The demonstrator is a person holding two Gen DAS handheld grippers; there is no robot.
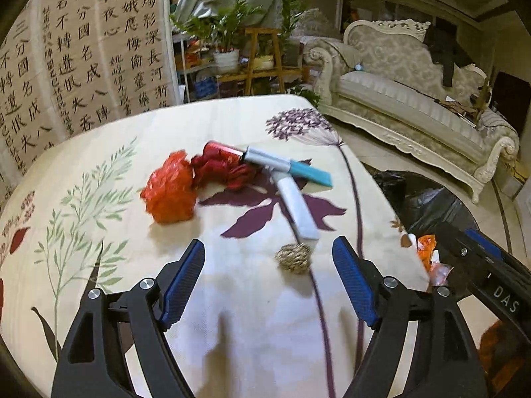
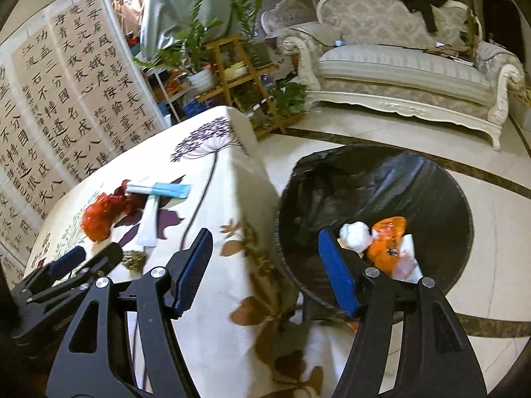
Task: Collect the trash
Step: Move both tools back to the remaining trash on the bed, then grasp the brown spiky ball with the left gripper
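Orange crumpled plastic point(image 1: 170, 192) lay on the floral cloth point(image 1: 232, 315) ahead-left of your left gripper point(image 1: 268, 254), whose jaws were spread on nothing; a straw ball point(image 1: 293, 257) sat between its tips. Only your right view showed the black bin's point(image 2: 441, 179) inside: orange and white trash point(image 2: 381, 242) beyond your right gripper point(image 2: 264, 240), jaws spread, empty.

On my flowered tablecloth point(image 1: 232, 298) lie an orange bag point(image 1: 171, 192), red wrappers point(image 1: 220, 165), two tubes point(image 1: 295, 205), a straw ball point(image 1: 293, 257).
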